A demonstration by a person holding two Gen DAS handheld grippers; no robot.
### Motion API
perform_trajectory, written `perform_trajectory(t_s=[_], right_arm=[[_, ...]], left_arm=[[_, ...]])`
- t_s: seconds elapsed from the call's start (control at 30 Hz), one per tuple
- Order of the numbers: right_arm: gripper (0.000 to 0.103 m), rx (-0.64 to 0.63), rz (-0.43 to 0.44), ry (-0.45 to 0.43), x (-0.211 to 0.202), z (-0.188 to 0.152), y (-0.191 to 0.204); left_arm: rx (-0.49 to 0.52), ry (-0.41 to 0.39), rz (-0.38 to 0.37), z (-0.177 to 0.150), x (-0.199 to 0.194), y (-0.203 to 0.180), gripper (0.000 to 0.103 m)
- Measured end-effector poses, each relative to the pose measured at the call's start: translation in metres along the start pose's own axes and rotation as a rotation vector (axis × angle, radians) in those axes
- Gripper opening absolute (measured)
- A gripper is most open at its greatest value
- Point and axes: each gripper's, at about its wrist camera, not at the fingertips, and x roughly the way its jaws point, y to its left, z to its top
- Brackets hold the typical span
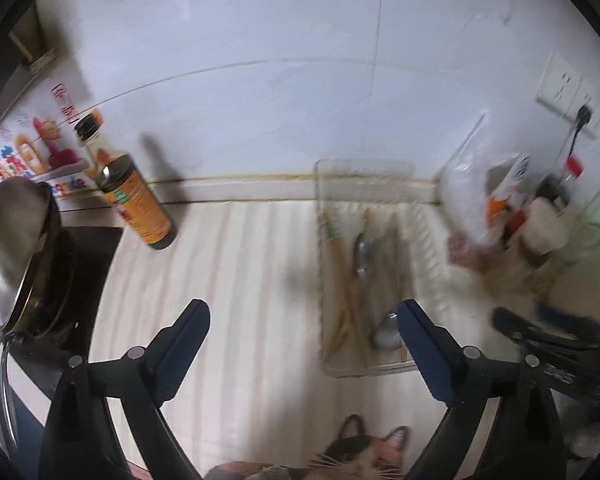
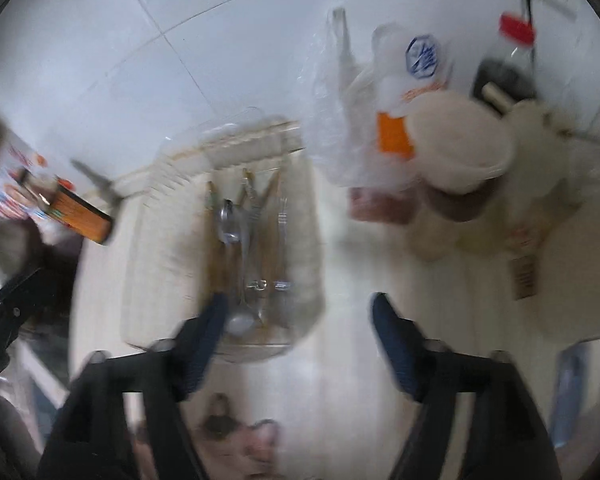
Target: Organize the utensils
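Utensils (image 1: 364,276), wooden chopsticks and metal spoons, lie lengthwise together in a clear tray (image 1: 364,370) on the striped desk (image 1: 240,280), apparently gathered there to keep them sorted. Going left to right: a pan (image 1: 20,248), a dark sauce bottle (image 1: 134,196), the left gripper (image 1: 304,320) with jaws apart and empty, the tray, then the right gripper (image 2: 298,312), jaws likewise apart, beside a bagged clutter (image 2: 380,100).

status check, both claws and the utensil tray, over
Left claw open, empty. Right claw open, empty. Chopsticks and spoons lie in clear tray. Cat at near counter edge.
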Motion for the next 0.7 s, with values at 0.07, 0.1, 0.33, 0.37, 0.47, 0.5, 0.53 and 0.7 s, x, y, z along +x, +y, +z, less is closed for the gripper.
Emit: perform_trajectory(t_s=[0.07,0.1,0.33,0.37,0.47,0.5,0.53,0.7], right_arm=[[0.102,-0.029,-0.056,-0.005,0.002,-0.010,0.003],[0.103,-0.036,-0.078,-0.008,0.002,-0.014,0.005],[0.103,-0.053,-0.158,-0.041,-0.003,-0.030,0.005],[0.103,-0.052,-0.158,-0.042,-0.006,-0.030,0.006],[0.103,-0.053,-0.161,-0.063,-0.018,-0.032,0.008],[0.103,-0.052,-0.161,-0.074,-0.023,-0.033,0.008],[0.103,-0.052,-0.160,-0.084,-0.029,-0.034,0.010],[0.103,-0.048,-0.143,-0.146,-0.069,-0.045,0.015]], left_arm=[[0.013,0.026,0.019,-0.011,0.009,-0.001,0.103],[0.017,0.033,0.026,-0.015,0.012,-0.002,0.103],[0.008,0.027,0.040,-0.029,0.010,0.001,0.103],[0.007,0.025,0.040,-0.029,0.009,0.001,0.103],[-0.002,0.020,0.031,-0.030,0.003,0.002,0.103],[-0.005,0.021,0.031,-0.030,0.000,0.002,0.103],[-0.004,0.018,0.035,-0.031,-0.004,0.003,0.103],[0.005,-0.020,0.039,-0.036,-0.035,0.003,0.103]])
